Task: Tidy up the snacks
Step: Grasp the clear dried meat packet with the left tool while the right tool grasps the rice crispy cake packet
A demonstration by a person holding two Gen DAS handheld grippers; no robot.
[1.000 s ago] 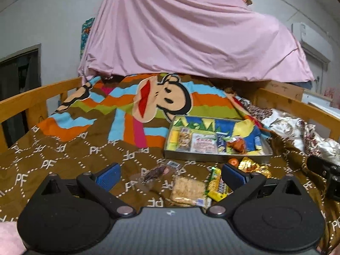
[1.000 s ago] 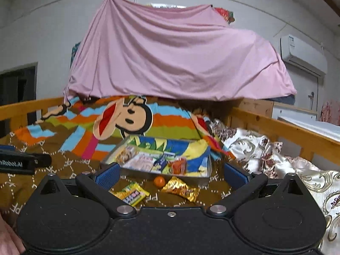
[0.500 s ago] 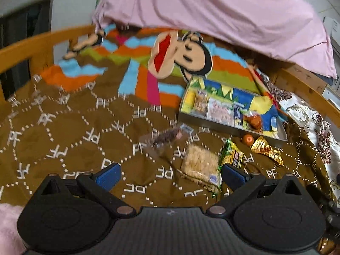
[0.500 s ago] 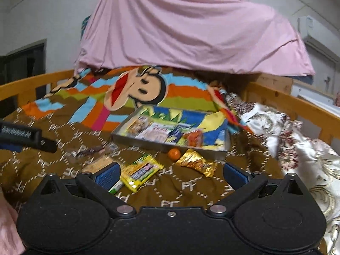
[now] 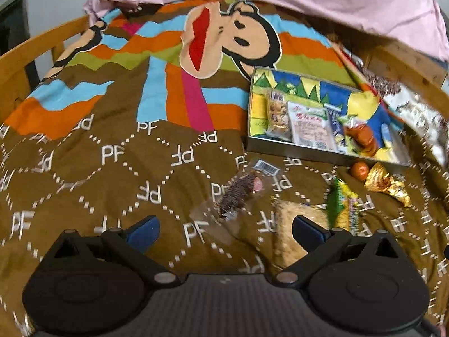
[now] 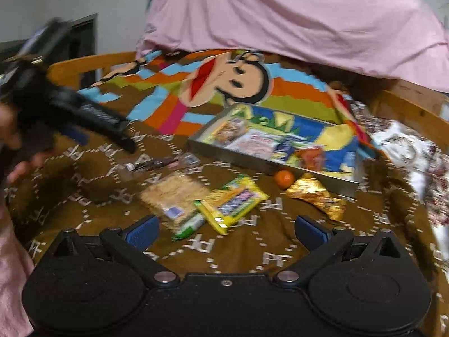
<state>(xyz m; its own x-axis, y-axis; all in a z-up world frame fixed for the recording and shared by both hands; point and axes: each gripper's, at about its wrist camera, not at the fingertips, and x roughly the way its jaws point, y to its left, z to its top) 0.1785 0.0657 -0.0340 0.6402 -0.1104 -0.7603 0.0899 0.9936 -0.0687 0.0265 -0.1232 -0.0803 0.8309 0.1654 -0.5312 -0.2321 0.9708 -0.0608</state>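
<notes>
Tilting down toward the bed, both wrist cameras now look at the snacks rather than the pink sheet, which filled most of the frame a second ago and now sits only along the top edge. Left gripper (image 5: 226, 229) has dropped closer: the clear pack (image 5: 238, 191) with a dark snack lies just ahead of its fingers, centre of the left view, jaws wide, holding nothing. Cracker pack (image 5: 291, 233) sits lower right of centre, partly behind the right finger (image 5: 308, 231). Right gripper (image 6: 226, 229) is also wide and empty; yellow-green pack (image 6: 233, 202) is now centre frame just above the fingers, overlapping the cracker pack to its left. Orange ball (image 6: 284, 179) and gold wrapper (image 6: 314, 196) lie right of centre, both just beside the tray's near wall. Tray (image 6: 252, 163) sits upper right of centre in both views and already holds several packs. In the right view the left gripper shows blurred at upper left, with a hand (image 6: 16, 151) at the left edge, so it is moving fast.

Meaning for the task: five loose snacks remain on the blanket (image 5: 112, 168), none grasped yet. Judging by position, left is lining up on the clear pack, right on the yellow-green one. Nothing but the cameras has shifted; snacks lie where they were.
</notes>
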